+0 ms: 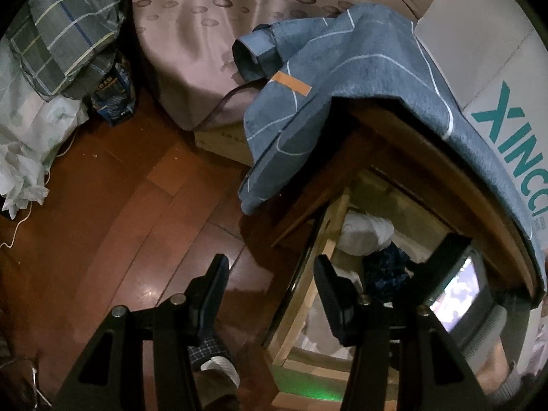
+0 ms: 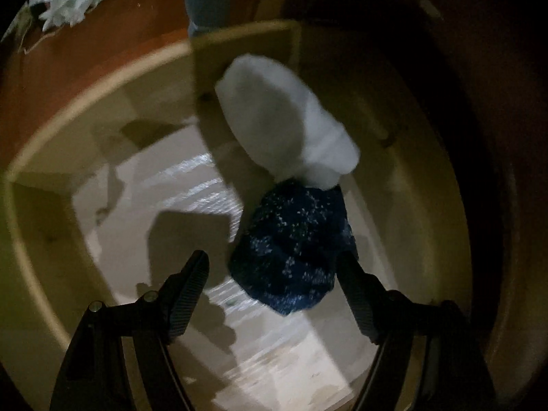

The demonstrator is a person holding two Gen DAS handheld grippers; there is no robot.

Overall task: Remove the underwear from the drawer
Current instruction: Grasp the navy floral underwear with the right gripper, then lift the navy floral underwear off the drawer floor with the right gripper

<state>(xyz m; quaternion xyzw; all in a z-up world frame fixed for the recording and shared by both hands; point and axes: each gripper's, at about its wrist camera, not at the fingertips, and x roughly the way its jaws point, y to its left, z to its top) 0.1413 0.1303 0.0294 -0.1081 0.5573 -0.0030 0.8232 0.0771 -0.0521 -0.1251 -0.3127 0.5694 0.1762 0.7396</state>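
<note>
The wooden drawer (image 2: 41,239) is pulled out under a nightstand. Inside lie a dark blue speckled underwear (image 2: 291,246) and, just behind it, a white rolled bundle (image 2: 284,120). My right gripper (image 2: 274,258) points down into the drawer, open, its jaws narrowing. The underwear sits between the fingers: the right fingertip is at the cloth's edge, the left one apart from it. My left gripper (image 1: 272,267) straddles the dark drawer front (image 1: 267,308), one finger outside and one inside, shut on it. The underwear (image 1: 387,270) and the bundle (image 1: 366,233) also show in the left wrist view.
A blue cloth (image 1: 342,85) with white lines hangs over the nightstand top, under a white box (image 1: 496,102) with teal letters. A bed (image 1: 205,51) stands behind. A plaid bundle (image 1: 68,34) and white bags (image 1: 27,137) lie on the wood floor (image 1: 120,205). A person's foot (image 1: 219,366) is below the left gripper.
</note>
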